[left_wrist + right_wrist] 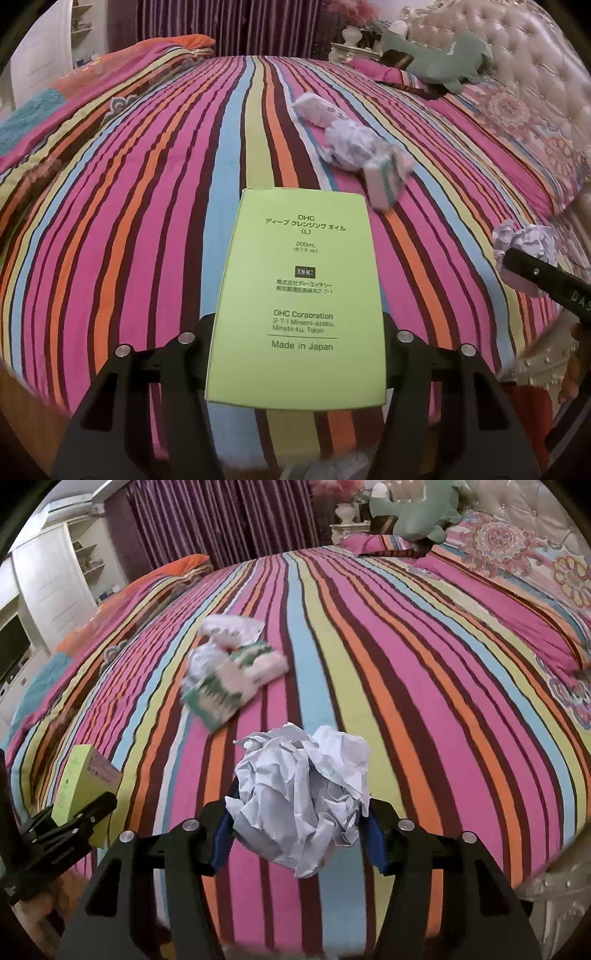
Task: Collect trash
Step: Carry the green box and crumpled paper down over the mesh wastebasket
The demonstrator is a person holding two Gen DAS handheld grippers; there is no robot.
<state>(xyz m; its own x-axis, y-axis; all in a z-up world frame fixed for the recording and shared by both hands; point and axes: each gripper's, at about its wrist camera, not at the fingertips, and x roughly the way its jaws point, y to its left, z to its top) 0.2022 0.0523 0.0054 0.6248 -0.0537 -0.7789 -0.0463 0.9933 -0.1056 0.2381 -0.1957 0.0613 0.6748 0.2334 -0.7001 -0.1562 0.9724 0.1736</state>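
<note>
Both grippers are loaded for binning: left gripper (295, 354) clamps a flat lime-green cardboard box (299, 295), right gripper (299, 834) squeezes a crumpled white paper ball (303, 794), clear of the striped bedspread (406, 664).

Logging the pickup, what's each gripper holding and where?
Left gripper clamps the green box by its lower sides; right gripper squeezes the paper ball across its middle.

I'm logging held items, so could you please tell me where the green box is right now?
The green box is clamped in the left gripper, held above the striped bedspread; in the right wrist view it shows at the far left.
</note>
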